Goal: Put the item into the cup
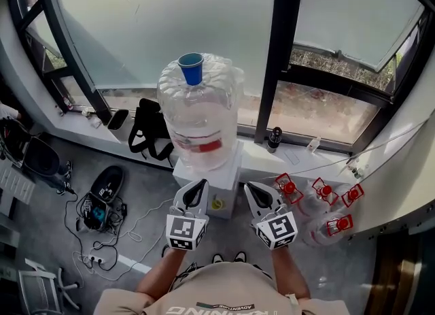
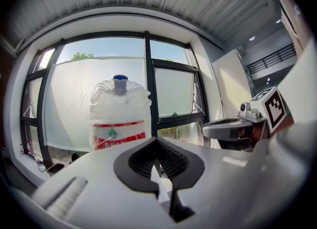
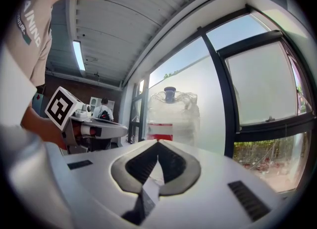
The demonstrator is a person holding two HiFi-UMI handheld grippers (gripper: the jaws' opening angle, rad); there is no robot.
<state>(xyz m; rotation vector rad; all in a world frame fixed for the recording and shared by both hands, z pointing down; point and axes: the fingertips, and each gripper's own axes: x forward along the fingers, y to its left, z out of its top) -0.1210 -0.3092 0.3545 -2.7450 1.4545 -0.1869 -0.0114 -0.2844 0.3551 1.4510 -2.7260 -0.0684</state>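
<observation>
Saw a cup (image 1: pixel 191 69) atop the jug (image 1: pixel 200 123), jug on a stand (image 1: pixel 228 171) — bottles (image 1: pixel 325 192) on the floor right, shoe (image 1: pixel 107 183) left.

Water bottle (image 2: pixel 119 119): base hidden behind the left hand-held gripper (image 2: pixel 157 141). Blue cup (image 2: pixel 120 78): too small to show contents. Person's shirt (image 1: pixel 217 296): cut by lower edge.

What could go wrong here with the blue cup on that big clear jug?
The blue plastic cup sits perched atop the large clear plastic water jug; a knock could topple it.
Both the left gripper and right gripper are shut and empty: no item is in hand yet.
</observation>
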